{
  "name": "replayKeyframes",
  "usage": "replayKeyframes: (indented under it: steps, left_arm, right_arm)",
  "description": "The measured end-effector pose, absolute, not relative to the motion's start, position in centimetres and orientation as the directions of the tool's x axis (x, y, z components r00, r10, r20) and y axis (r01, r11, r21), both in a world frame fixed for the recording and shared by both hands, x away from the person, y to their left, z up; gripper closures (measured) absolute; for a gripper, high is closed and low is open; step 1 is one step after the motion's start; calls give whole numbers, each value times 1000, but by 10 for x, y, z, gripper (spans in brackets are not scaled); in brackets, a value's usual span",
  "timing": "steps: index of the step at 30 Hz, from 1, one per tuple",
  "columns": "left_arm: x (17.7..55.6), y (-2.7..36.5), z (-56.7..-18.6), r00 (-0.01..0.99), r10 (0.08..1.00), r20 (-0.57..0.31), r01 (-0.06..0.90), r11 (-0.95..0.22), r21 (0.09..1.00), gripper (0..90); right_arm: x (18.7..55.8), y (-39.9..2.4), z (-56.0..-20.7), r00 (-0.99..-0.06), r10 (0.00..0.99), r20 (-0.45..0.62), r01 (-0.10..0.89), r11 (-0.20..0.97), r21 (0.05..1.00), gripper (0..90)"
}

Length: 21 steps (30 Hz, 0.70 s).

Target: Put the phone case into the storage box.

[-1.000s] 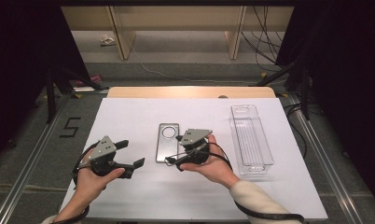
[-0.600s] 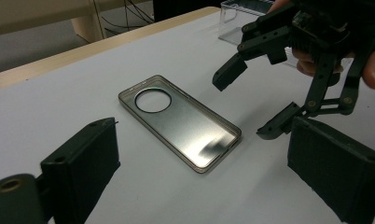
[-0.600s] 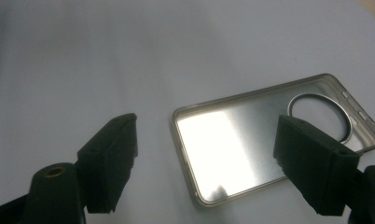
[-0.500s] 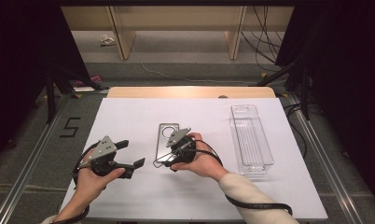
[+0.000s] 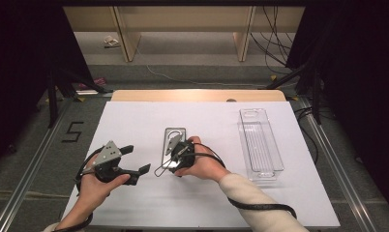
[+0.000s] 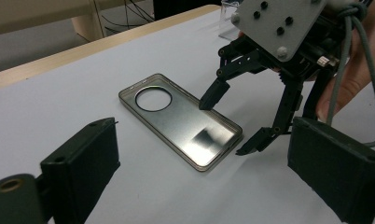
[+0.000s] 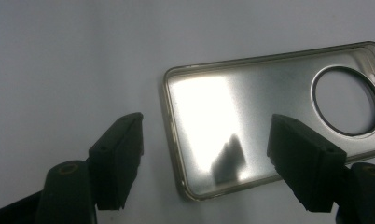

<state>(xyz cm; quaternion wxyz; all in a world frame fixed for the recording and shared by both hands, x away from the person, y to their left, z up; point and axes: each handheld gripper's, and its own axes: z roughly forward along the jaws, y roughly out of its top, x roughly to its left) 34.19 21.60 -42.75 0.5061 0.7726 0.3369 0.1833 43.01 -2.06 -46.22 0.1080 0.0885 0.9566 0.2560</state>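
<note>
While the left gripper [image 5: 134, 159] waits wide apart, the right gripper [image 6: 227, 123], jaws just narrowing yet unclamped, straddles the clear phone case's [image 6: 178, 119] near end to grasp it.

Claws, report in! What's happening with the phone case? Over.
Right claw open, jaws just closing in, straddling the near end of the phone case. Case flat on table, not gripped. Left claw open, waiting. Nothing in the way.

The right hand-held gripper [image 7: 204, 156] has just been closing its jaws, which stand apart over the near end of the clear phone case [image 7: 269, 116]. The case lies flat on the white worktop [image 7: 73, 56], untouched by either pad, round cutout at right.
</note>
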Motion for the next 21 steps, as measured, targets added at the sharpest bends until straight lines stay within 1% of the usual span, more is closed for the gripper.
replayKeyframes:
  steps: [3, 7, 12, 21]
  left_arm:
    - [342, 216, -428, 706, 706, -58, 335, -260, 906, 85]
    - [342, 216, -427, 706, 706, -58, 334, -260, 906, 84]
    - [342, 216, -428, 706, 706, -58, 335, -260, 906, 85]
    - [342, 215, -428, 708, 704, -56, 333, -263, 905, 85]
  right_arm:
    - [432, -16, -463, -964, 201, -174, 98, 877, 471, 302]
    - [432, -13, -462, -963, 193, -186, 94, 892, 443, 306]
    - [433, -7, -462, -964, 154, -215, 58, 916, 397, 329]
    - [433, -1, -463, -964, 122, -238, 31, 935, 352, 347]
